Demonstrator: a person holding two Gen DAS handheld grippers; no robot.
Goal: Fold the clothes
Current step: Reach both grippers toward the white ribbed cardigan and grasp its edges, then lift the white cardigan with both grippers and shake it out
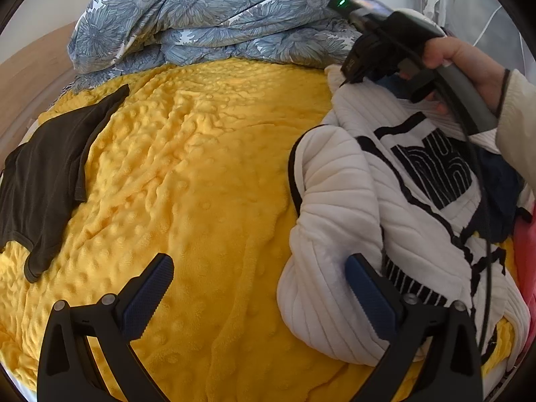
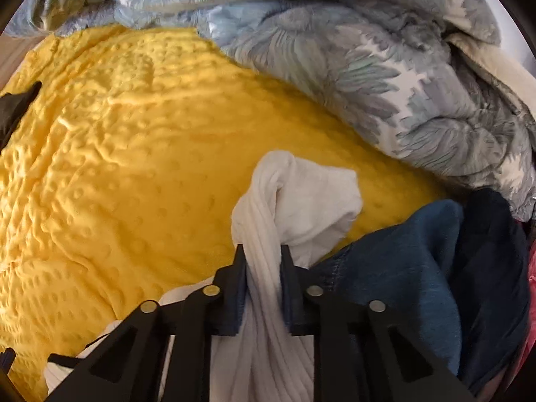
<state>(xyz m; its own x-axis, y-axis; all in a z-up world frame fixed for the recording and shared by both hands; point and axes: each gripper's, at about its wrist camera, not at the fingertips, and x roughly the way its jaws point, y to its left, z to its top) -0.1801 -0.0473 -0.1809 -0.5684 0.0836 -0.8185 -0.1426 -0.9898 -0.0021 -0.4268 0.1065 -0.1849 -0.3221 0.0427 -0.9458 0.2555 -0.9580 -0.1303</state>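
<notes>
Right gripper [image 2: 261,251] clamped on a bunched fold of the white ribbed garment [image 1: 338,207]; left gripper [image 1: 259,278] spread wide, holding nothing.

Garment lies heaped at the yellow blanket's [image 1: 201,154] right side, over a dark blue garment [image 2: 418,268]. Risks: thick bunch may slip on lifting; blue piece may drag along; left fingers idle, so the garment stays unspread.

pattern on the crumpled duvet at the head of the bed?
Grey-blue floral print on white, on the crumpled duvet; clearest in the left wrist view.
</notes>
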